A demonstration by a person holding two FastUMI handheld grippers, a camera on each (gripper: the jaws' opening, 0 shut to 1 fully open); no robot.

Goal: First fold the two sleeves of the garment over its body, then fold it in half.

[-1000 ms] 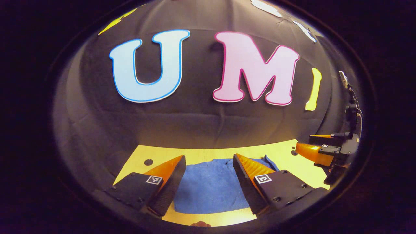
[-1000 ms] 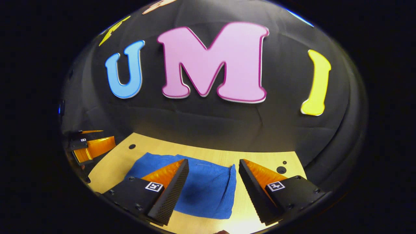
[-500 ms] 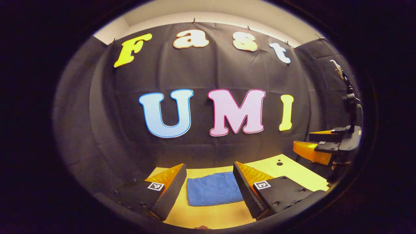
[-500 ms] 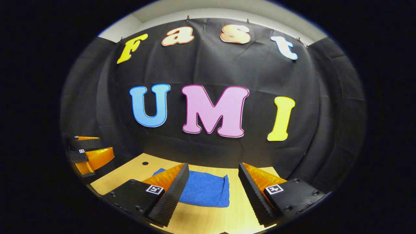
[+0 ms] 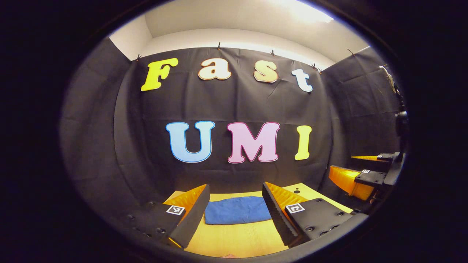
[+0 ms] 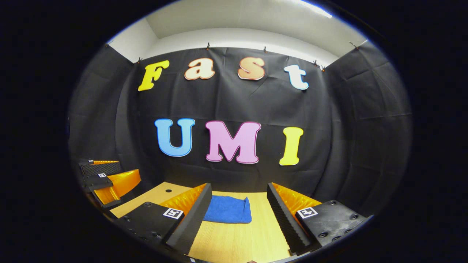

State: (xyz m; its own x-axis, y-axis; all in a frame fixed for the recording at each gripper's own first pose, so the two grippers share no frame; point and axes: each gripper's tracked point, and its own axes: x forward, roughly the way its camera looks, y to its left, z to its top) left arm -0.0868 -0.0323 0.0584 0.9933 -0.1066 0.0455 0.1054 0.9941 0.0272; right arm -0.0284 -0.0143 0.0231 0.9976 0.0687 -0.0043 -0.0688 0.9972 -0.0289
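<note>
The blue garment (image 5: 236, 214) lies folded into a compact rectangle on the wooden table (image 5: 237, 239). In the right gripper view the same blue garment (image 6: 228, 213) rests flat on the table (image 6: 237, 241). My left gripper (image 5: 236, 212) is open, held well back from and above the cloth, with nothing between its fingers. My right gripper (image 6: 237, 215) is open too and equally far from the cloth. The right gripper (image 5: 356, 175) appears at the right edge of the left gripper view, and the left gripper (image 6: 108, 179) at the left edge of the right gripper view.
The black booth wall (image 5: 234, 109) stands just behind the table's far edge. Small round holes (image 5: 297, 190) (image 6: 168, 190) mark the tabletop near its far corners. Bare wood stretches between the cloth and both grippers.
Both grippers have pulled back and up from the folded garment, which now looks smaller and farther off. The cloth lies still where it was. Both grippers stayed open.
</note>
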